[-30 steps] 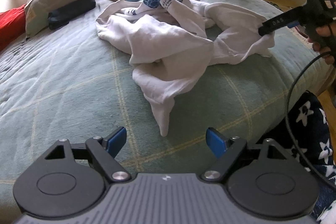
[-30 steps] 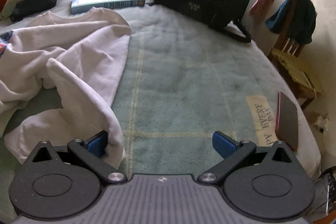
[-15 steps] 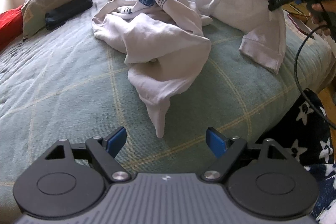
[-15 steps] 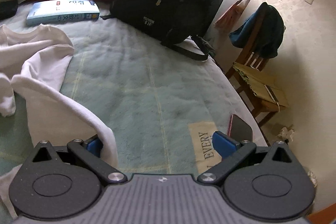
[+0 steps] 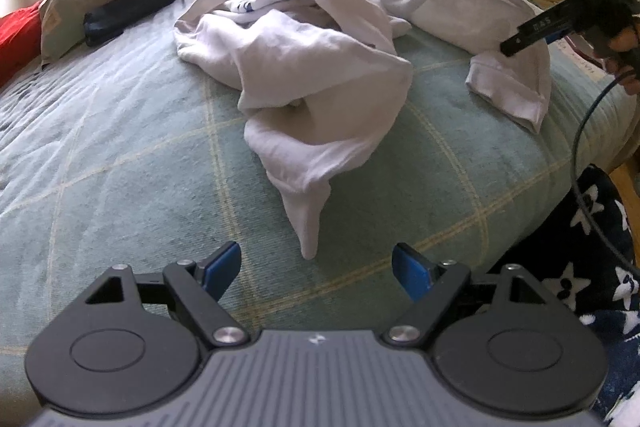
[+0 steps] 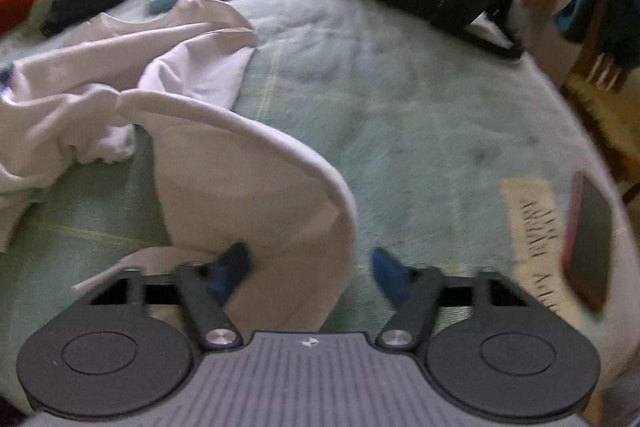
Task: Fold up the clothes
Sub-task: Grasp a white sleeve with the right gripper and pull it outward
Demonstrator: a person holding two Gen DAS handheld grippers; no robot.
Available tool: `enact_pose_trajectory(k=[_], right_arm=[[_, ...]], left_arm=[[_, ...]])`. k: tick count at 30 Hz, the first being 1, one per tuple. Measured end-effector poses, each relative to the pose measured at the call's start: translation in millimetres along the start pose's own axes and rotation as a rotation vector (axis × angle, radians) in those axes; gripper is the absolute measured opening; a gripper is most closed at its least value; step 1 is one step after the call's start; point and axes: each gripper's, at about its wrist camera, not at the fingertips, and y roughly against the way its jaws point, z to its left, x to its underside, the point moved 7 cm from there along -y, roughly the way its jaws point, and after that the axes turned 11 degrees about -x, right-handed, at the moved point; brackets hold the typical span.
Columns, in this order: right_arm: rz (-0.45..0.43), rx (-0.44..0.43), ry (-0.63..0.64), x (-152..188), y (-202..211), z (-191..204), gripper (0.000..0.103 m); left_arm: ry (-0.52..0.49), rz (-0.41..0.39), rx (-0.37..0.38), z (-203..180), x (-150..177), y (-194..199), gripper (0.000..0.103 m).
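garment: white sweatshirt [image 5: 320,67] lies crumpled mid-bed on the green blanket [image 5: 120,167]; one sleeve [image 6: 256,187] drapes over my R side.
R gripper [image 6: 310,265]: jaws closing, sleeve fold between them; L pad [image 6: 230,265] touches cloth, R pad still clear. Not pinched yet, I judge.
L gripper [image 5: 318,267]: spread wide, nothing in it, hovering just short of the hem tip [image 5: 308,247].
risk 1: R may catch only one layer of the sleeve edge, so it slips out when I lift.
risk 2: view blurred, so I could misjudge the bite.
risk 3: dragging the sleeve toward the phone [image 6: 588,239] at bed edge could knock it off.
risk 4: body is twisted; pulling w/o L anchoring bunches it more.
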Motion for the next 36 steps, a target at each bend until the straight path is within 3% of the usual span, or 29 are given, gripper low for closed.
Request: enact_pose_trajectory(k=[1, 3, 6, 21, 36], right_arm=[[-0.003, -0.007, -0.002, 0, 2, -1, 0.048], [-0.008, -0.007, 0.01, -1, 6, -2, 0.026], [-0.006, 0.036, 0.052, -4, 8, -5, 0.01], [-0.034, 0.388, 0.188, -67, 14, -79, 0.008], [-0.18, 0.574, 0.097, -155, 45, -143, 0.008]], left_arm=[[0.001, 0.001, 0.0, 0, 0, -1, 0.083], [0.001, 0.003, 0.0, 0, -1, -2, 0.083], [-0.008, 0.001, 0.003, -3, -2, -2, 0.083], [-0.043, -0.002, 0.001, -19, -6, 2, 0.083], [-0.038, 0.017, -0.011, -15, -13, -7, 0.083]])
